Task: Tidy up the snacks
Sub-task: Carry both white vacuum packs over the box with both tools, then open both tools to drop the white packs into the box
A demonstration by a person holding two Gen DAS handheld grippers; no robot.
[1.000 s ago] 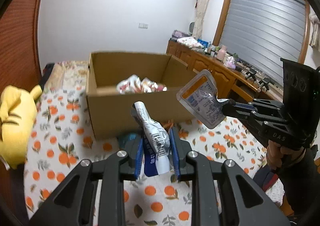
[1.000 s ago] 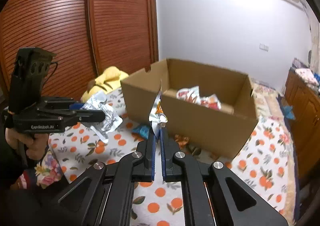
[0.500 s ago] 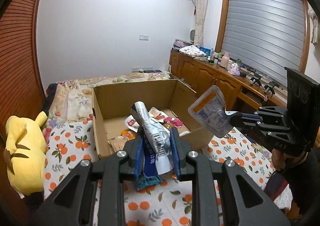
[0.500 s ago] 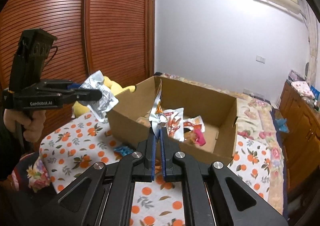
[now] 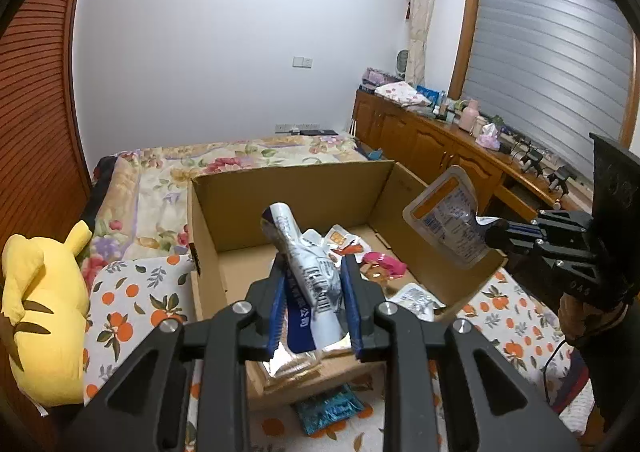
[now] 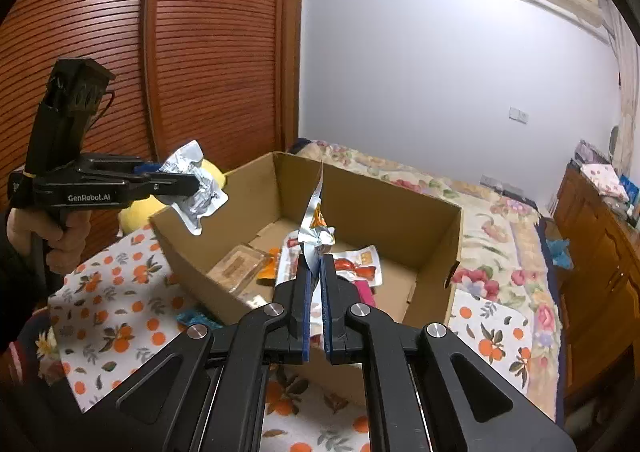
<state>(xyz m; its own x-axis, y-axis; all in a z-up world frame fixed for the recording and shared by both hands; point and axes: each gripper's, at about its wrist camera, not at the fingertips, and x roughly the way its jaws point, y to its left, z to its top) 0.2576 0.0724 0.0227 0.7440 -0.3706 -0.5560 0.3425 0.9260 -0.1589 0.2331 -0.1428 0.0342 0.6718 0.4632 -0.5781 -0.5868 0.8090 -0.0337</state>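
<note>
An open cardboard box (image 5: pixel 296 187) (image 6: pixel 380 203) stands on the bed and holds several snack packets (image 5: pixel 352 248) (image 6: pixel 356 264). My left gripper (image 5: pixel 314 280) is shut on a crumpled silver and blue snack packet (image 5: pixel 308 272) and holds it above the box's near edge; it also shows in the right wrist view (image 6: pixel 198 187). My right gripper (image 6: pixel 314 272) is shut on a flat silver and orange pouch (image 6: pixel 314 219), seen edge-on over the box; in the left wrist view the pouch (image 5: pixel 448 223) hangs over the box's right wall.
A blue packet (image 5: pixel 328 410) (image 6: pixel 194 318) lies on the orange-print cloth (image 5: pixel 132 304) in front of the box. A yellow plush toy (image 5: pixel 36 304) lies at the left. Wooden cabinets (image 5: pixel 432 147) line the right wall, a wooden wardrobe (image 6: pixel 200 51) the left.
Both grippers have risen and moved forward with their packets, from in front of the box to above it. The box's inside now shows from above.
</note>
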